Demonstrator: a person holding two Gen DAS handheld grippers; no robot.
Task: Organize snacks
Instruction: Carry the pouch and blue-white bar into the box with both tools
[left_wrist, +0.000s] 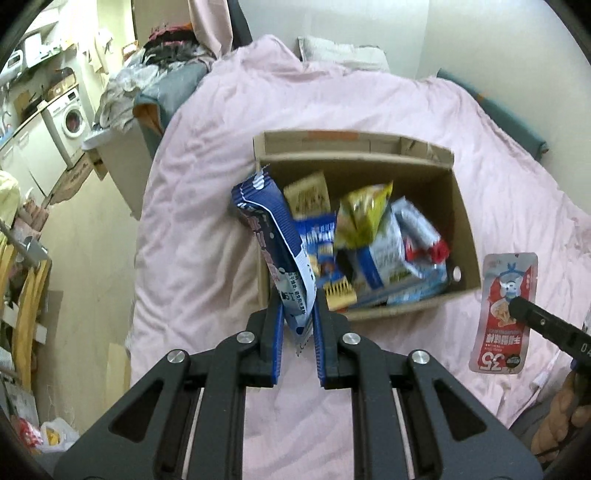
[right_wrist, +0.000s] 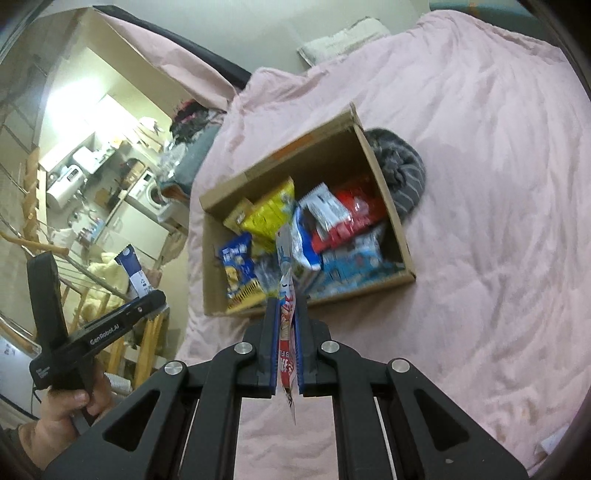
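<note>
A pink-covered bed carries an open cardboard box near its middle, already crowded with snack packets: a yellow bag, red packets and blue-and-white ones.

The left gripper is closed on the lower end of a blue-and-white snack packet, which stands upright and leans over the box's left wall. The right gripper is clamped on a flat red-and-white snack pouch, seen edge-on from its own camera and held above the bed just short of the box's near wall. In the left view that same pouch shows its face, hanging beyond the box's right near corner.

Both packets are pinched by their ends only, so they hang loosely. A likely failure is a packet slipping from the pads, or being let go too early and landing on the bedding outside the box. The blue-and-white packet sits right above the wall, so it could catch the cardboard edge and tip outward. The box is heaped unevenly, and a new packet may slide off the pile. The soft bedding could also let the box shift if bumped.

Readable writing: the red pouch shows a large "35" upside down, with Chinese characters too blurred to read. The left handle, seen from the right camera, reads "GenRobot.AI". A striped grey cloth lies against the box's far side.
</note>
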